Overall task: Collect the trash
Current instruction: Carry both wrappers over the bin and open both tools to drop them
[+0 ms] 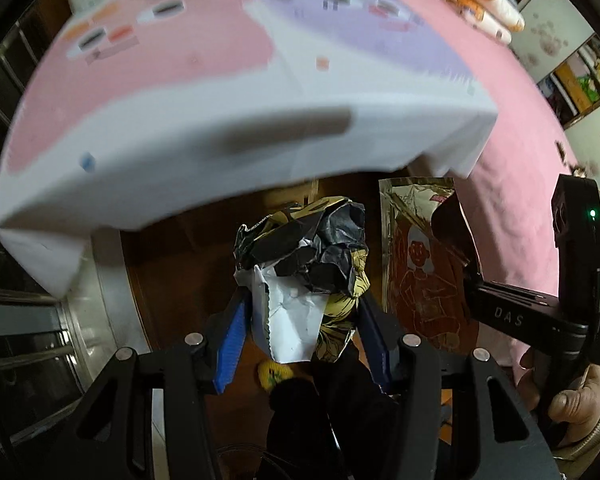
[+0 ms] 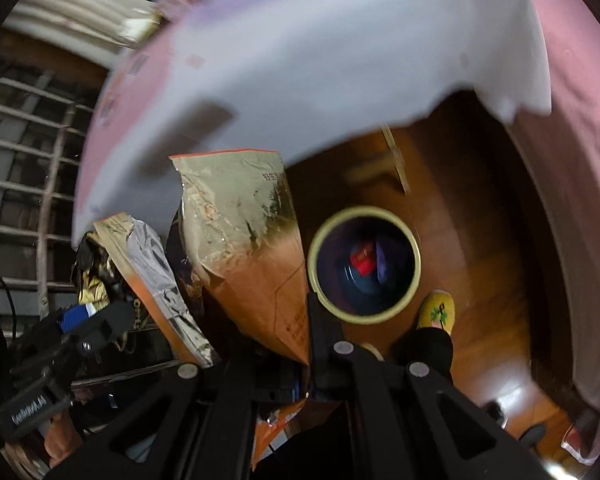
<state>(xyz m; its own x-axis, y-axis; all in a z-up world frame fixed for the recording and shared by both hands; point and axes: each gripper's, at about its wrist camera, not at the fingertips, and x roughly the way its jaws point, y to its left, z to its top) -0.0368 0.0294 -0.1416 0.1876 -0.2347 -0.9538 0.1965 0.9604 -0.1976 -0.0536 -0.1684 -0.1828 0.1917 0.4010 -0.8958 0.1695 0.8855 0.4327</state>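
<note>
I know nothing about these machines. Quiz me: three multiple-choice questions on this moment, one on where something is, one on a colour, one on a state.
1. Where does the round bin stand?
A. on the wooden floor beside the table
B. on the tablecloth
C. on a shelf

2. What colour are the left claw's finger pads?
A. red
B. blue
C. green

3. What is the right claw doing?
A. hanging open and empty
B. resting on the table
C. clamped on a flat gold-and-orange snack bag

Answers:
1 A: the right view looks down into it on the brown boards.
2 B: blue ridged pads flank the crumpled wrapper.
3 C: the bag's lower corner is pinched between its shut fingers.
</note>
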